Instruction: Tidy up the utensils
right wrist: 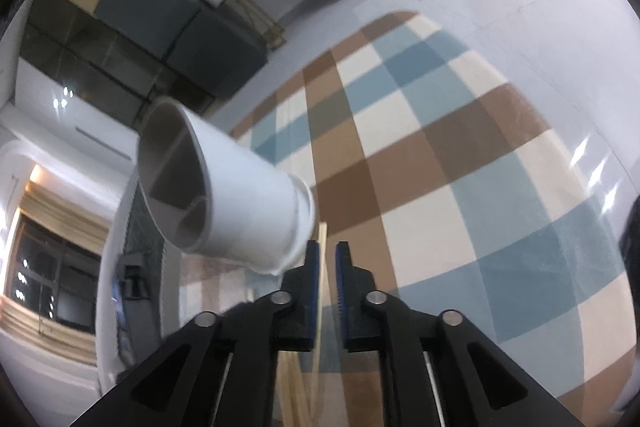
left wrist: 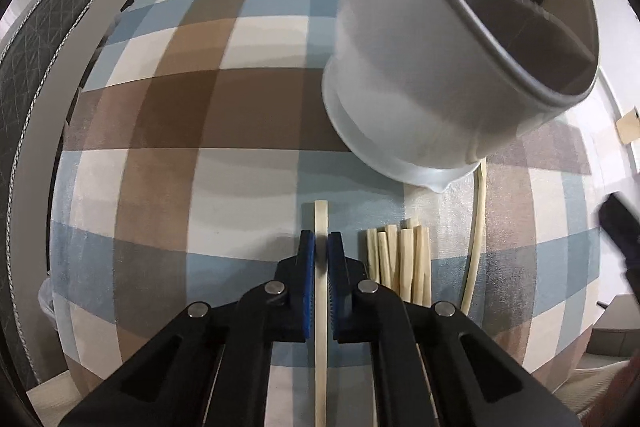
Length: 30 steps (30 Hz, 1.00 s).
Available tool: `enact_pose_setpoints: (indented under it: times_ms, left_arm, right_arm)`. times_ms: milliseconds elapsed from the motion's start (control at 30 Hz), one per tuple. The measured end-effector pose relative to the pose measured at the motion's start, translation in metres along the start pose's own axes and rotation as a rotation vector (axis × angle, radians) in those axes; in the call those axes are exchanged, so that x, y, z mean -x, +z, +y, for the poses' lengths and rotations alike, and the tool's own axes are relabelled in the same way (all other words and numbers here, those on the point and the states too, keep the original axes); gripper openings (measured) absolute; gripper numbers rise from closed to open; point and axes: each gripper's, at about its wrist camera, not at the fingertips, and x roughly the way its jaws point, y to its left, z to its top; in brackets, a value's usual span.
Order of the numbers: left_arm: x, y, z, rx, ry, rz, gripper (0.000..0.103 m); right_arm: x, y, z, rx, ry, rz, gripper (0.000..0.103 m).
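Chopstick is lying lengthwise between the pads of left gripper, which is clamping it; white holder is standing ahead to the right. Right gripper is gaping slightly, holding nothing I can make out.

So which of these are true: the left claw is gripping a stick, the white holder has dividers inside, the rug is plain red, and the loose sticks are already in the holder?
1. The left gripper is shut on one chopstick. True.
2. The white holder has dividers inside. True.
3. The rug is plain red. False: it is checked in brown, blue and cream.
4. The other chopsticks are in the holder. False: they lie on the rug beside the gripper.
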Motion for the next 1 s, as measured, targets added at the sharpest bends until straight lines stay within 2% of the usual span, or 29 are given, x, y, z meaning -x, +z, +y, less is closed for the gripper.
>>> enact_pose_setpoints:
  times_ms: [33,133,233,433,500,533,600,800,1000]
  left_arm:
    - [0.004,-0.002,0.007,0.019,-0.021,-0.007,0.002]
    - [0.017,-0.01,0.029,0.059,-0.063,-0.035,0.002]
    - [0.033,-0.024,0.054,0.098,-0.109,-0.064,0.002]
    - [0.049,-0.03,0.082,0.142,-0.168,-0.11,0.002]
    - [0.049,-0.029,0.079,0.163,-0.196,-0.109,0.002]
    - [0.051,-0.03,0.083,0.176,-0.211,-0.111,0.002]
    - [0.055,-0.015,0.068,0.184,-0.214,-0.121,0.002]
    - [0.064,-0.016,0.063,0.177,-0.235,-0.136,0.002]
    - [0.067,-0.015,0.066,0.197,-0.268,-0.14,0.002]
  right_arm:
    - [-0.008,-0.001,0.002,0.019,-0.017,0.024,0.022]
    - [-0.033,-0.009,0.015,0.095,-0.057,0.081,0.029]
    - [-0.057,-0.018,0.033,0.198,-0.114,0.109,0.029]
    - [-0.085,-0.035,0.055,0.358,-0.252,0.104,0.029]
    - [-0.088,-0.045,0.063,0.441,-0.307,0.081,0.028]
    - [-0.089,-0.051,0.068,0.491,-0.336,0.074,0.023]
    - [-0.089,-0.06,0.075,0.564,-0.378,0.082,0.009]
    - [-0.072,-0.08,0.071,0.602,-0.375,0.144,0.006]
    - [-0.053,-0.098,0.063,0.536,-0.32,0.251,0.006]
